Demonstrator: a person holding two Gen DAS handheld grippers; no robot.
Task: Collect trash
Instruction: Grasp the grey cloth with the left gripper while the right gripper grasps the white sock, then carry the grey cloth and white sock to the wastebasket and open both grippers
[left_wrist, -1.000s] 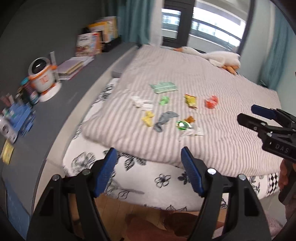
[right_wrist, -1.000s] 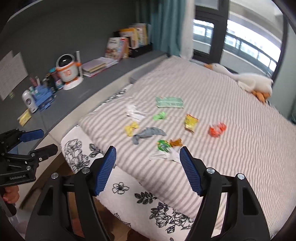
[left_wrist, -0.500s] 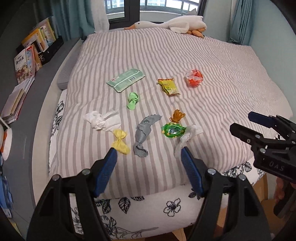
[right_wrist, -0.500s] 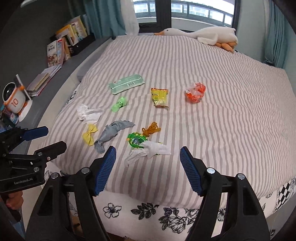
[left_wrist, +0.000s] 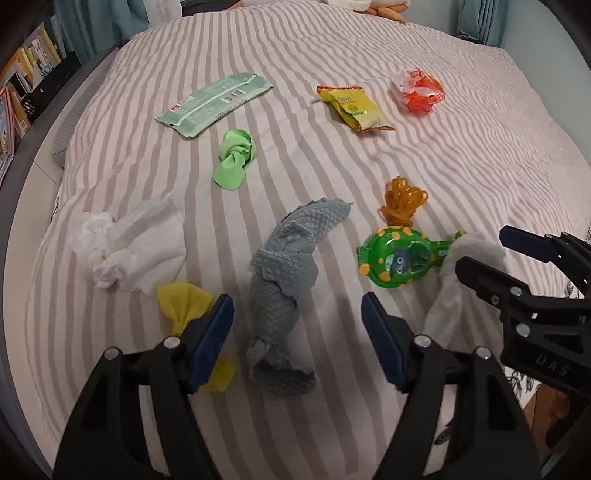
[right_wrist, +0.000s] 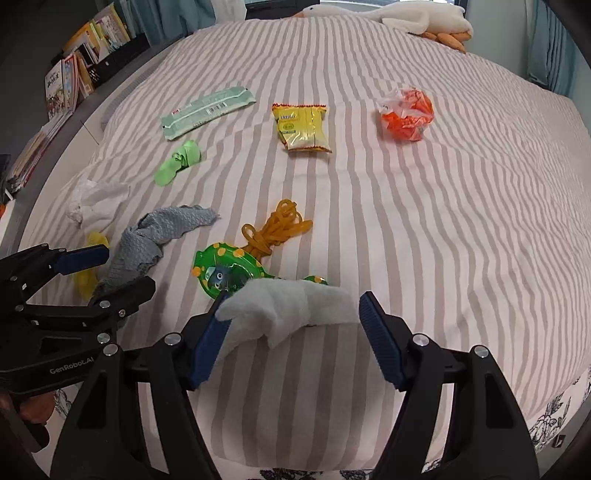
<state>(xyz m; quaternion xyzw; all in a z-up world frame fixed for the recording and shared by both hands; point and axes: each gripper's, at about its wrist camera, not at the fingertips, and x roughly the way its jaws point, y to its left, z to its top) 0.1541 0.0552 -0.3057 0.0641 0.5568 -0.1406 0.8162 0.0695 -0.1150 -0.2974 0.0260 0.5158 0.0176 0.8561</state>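
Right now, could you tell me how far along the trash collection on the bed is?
Nothing looks collected yet. In hand: the open right gripper brackets the white tissue, and the open left gripper brackets the grey cloth. Left on the bed: the yellow snack packet, orange wrapper, green wad and the rest.

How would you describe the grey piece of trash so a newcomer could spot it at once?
Start at the striped bedspread and look to its near edge, where the litter is scattered. The grey crumpled textured paper towel lies there between the yellow paper scrap and the green spotted plastic toy. It is the only grey piece, long, twisted and quilted with a diamond pattern.
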